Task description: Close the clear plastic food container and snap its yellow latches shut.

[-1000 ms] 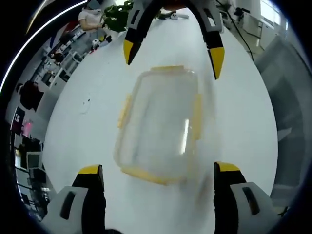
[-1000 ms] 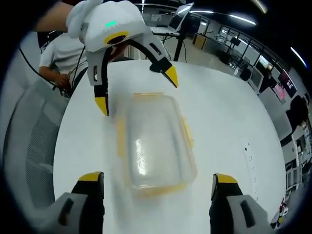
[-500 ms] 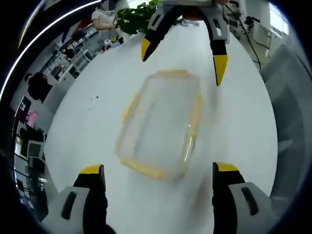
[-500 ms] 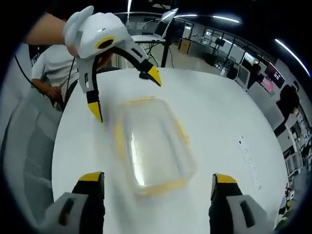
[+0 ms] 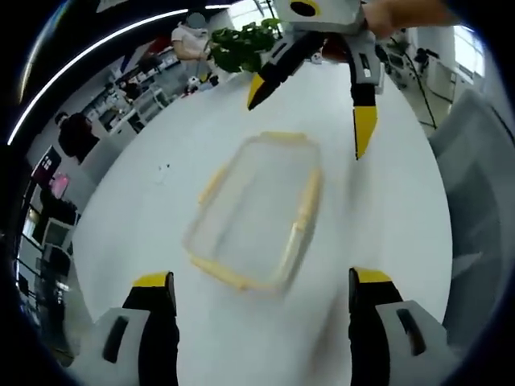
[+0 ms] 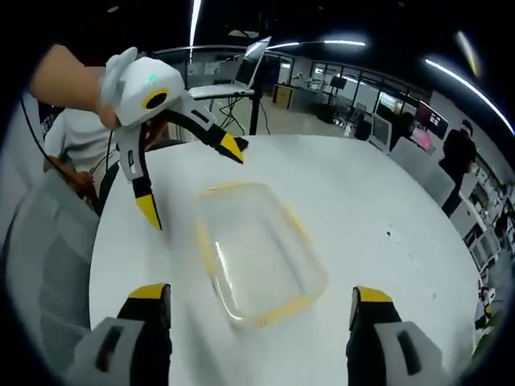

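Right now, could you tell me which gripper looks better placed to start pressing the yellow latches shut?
Roughly even: the left gripper and right gripper are both open, off opposite ends of the container; neither touches a latch. Right's yellow tip may be nearer.

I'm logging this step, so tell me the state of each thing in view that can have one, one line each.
Clear food container: lid on, lying flat on the white table; too blurred to tell whether the yellow latches are snapped.
Left tool: open, holding nothing, off the container.
Right tool: open, holding nothing, off the container.
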`<control>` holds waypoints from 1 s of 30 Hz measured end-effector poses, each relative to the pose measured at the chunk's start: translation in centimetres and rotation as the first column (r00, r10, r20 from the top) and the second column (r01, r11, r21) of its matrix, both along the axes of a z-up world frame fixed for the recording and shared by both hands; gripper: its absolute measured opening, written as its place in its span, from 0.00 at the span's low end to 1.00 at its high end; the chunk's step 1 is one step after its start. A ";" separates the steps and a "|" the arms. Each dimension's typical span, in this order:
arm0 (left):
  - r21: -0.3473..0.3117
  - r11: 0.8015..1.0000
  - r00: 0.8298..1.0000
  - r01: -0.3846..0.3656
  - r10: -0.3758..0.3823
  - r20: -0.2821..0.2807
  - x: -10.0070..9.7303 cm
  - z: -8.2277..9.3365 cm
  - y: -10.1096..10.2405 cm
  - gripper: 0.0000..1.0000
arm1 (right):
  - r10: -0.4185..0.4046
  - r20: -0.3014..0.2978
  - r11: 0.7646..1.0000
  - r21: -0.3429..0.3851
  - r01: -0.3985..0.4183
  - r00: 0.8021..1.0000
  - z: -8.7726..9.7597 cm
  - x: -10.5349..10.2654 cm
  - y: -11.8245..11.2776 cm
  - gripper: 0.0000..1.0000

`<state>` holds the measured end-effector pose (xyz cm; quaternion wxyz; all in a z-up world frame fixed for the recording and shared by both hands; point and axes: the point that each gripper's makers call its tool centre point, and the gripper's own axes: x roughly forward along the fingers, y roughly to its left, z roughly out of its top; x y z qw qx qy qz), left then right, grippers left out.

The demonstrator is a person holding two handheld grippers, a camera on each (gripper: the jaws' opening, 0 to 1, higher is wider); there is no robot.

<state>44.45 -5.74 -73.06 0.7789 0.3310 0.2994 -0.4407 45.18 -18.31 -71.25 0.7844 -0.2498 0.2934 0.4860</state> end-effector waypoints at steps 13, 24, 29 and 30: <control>-0.039 0.998 0.998 -0.055 0.055 -0.007 -2.1 -0.8 0.3 0.85 | -0.038 0.000 0.997 0.062 0.037 0.999 0.1 -1.4 -0.3 0.93; -0.094 0.989 0.994 -0.111 0.110 -0.019 -3.3 -0.6 0.6 0.83 | -0.101 0.014 0.984 0.150 0.098 0.995 0.8 -2.2 -0.3 0.91; -0.122 0.982 0.990 -0.142 0.140 -0.020 -3.9 -0.5 1.2 0.84 | -0.113 0.020 0.980 0.167 0.108 0.993 0.6 -3.3 -0.4 0.91; -0.125 0.981 0.989 -0.147 0.146 -0.020 -4.1 -0.5 1.3 0.84 | -0.123 0.020 0.977 0.178 0.118 0.992 0.8 -3.4 -0.5 0.91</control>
